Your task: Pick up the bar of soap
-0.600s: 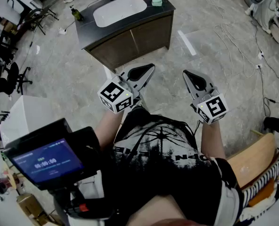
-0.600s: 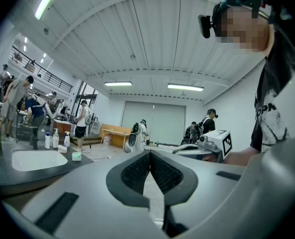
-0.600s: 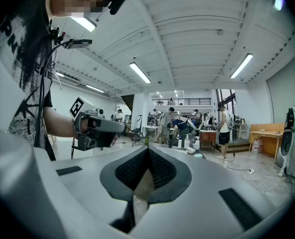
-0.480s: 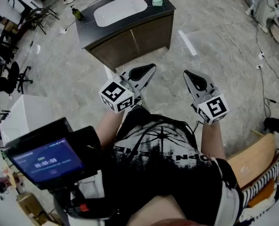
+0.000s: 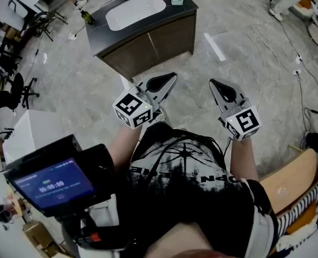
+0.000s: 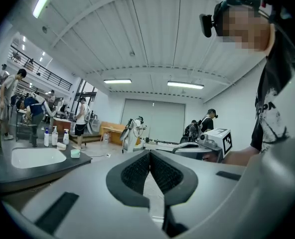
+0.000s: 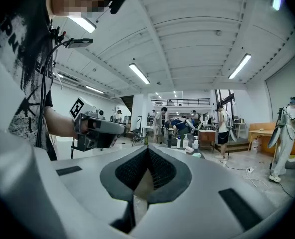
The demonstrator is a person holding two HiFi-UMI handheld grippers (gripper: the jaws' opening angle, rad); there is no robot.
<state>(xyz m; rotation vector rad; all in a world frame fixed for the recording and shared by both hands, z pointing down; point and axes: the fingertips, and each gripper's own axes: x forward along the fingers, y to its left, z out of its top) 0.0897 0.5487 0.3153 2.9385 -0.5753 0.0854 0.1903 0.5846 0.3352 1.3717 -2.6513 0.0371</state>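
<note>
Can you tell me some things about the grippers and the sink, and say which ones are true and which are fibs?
1. The left gripper has its jaws shut. True.
2. The right gripper is holding a bottle. False: it is shut with nothing in it.
3. The sink is white and sits in a dark counter. True.
4. Both grippers are touching the counter. False: they are held over the floor, apart from the counter.
</note>
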